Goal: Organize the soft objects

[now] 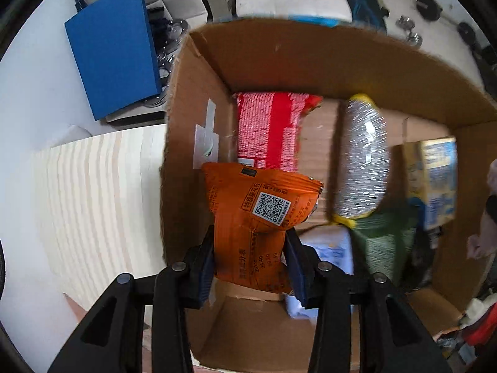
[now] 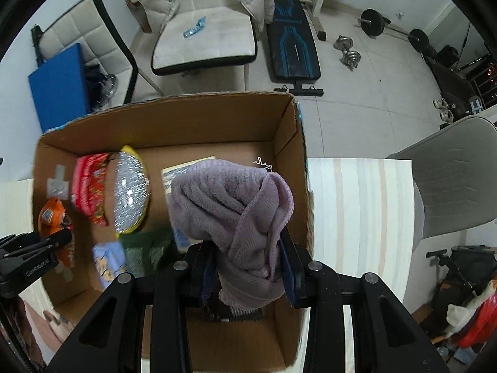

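Note:
My left gripper (image 1: 250,262) is shut on an orange snack packet (image 1: 261,214) and holds it over the left side of an open cardboard box (image 1: 279,62). The packet and the left gripper (image 2: 40,248) also show at the left edge of the right wrist view. My right gripper (image 2: 248,264) is shut on a bunched purple towel (image 2: 233,205) and holds it over the right side of the box (image 2: 217,118). Inside lie a red packet (image 1: 267,130), a silver packet with yellow ends (image 1: 363,161), a green cloth (image 1: 385,242) and a blue carton (image 1: 435,180).
The box stands on a pale wooden table (image 2: 357,211). A blue board (image 1: 111,62) leans on a chair to the left. White chairs (image 2: 205,37), a weight bench (image 2: 292,43) and dumbbells (image 2: 348,51) stand on the floor beyond. A grey chair (image 2: 450,180) is at the right.

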`<state>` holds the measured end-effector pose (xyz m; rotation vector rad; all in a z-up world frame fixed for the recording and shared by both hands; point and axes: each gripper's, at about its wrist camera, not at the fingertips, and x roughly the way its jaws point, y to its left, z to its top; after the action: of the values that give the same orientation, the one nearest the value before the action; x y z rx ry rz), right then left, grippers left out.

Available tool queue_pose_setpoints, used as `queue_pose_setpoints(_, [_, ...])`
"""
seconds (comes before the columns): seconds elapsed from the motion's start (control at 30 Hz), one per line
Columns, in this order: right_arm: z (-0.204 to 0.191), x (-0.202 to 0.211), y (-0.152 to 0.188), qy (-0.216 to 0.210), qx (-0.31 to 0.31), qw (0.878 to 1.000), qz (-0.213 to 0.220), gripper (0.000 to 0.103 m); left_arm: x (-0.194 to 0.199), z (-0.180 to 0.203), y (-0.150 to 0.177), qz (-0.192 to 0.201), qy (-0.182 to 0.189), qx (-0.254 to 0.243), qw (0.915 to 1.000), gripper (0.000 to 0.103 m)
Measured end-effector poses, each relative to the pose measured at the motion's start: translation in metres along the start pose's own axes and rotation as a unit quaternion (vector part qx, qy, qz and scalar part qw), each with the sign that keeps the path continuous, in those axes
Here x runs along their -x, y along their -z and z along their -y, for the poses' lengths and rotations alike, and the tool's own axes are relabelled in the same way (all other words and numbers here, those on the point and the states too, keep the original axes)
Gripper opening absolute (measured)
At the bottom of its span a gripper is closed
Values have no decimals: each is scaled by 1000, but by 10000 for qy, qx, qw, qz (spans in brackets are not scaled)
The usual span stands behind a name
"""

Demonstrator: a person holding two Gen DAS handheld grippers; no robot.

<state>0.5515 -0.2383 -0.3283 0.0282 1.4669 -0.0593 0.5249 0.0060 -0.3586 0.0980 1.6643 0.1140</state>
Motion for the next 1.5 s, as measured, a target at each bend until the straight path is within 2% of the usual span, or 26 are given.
queue_pose_setpoints(0.13, [-1, -19, -7, 120, -10, 9998, -147, 42, -9, 2, -2, -179, 50, -10, 9998, 43])
queue_pose_setpoints(0.2, [-1, -23, -8, 105, -4, 9998, -197, 56, -8, 2, -2, -165, 210, 19, 9996, 46])
queue_pose_setpoints(0.27, [-3, -27, -9, 33, -17, 9998, -211, 62, -4, -1, -2, -127, 432, 124, 9989, 64])
queue_pose_setpoints(0.3, [-3, -26, -8, 22, -21, 9998, -206, 65, -1, -2, -2, -59, 510, 149, 9986, 68])
queue_pose_setpoints(0.37, [-4, -23, -6, 73, 10, 9998, -184, 73, 6, -3, -1, 90, 556, 191, 9982, 87])
queue_pose_setpoints(0.5, [-5, -13, 1, -19, 27, 9999, -158, 85, 19, -7, 6, 291, 624, 272, 9973, 99])
queue_pose_setpoints(0.6, [-10, -4, 9, -25, 130, 9999, -94, 98, 27, -12, 16, 425, 666, 329, 9963, 99])
queue_pose_setpoints(0.7, [-17, 7, 22, 6, 241, 9997, -1, 103, 37, -8, 29, 586, 656, 300, 9957, 99])
queue_pose_setpoints(0.97, [-15, 23, 66, -131, 151, 9995, 249, 103, 54, -2, 66, 1083, 579, 192, 9922, 99])
queue_pose_setpoints(1.23, [-10, 23, 96, -189, 30, 9996, 225, 103, 66, 2, 87, 1273, 540, 178, 9902, 99])
queue_pose_setpoints(1.4, [-10, 43, 109, -234, 17, 9989, 402, 103, 92, 0, 104, 1568, 571, 231, 9857, 99])
queue_pose_setpoints(1.5, [-8, 65, 122, -261, -2, 9977, 622, 103, 116, 0, 126, 1870, 535, 239, 9806, 99])
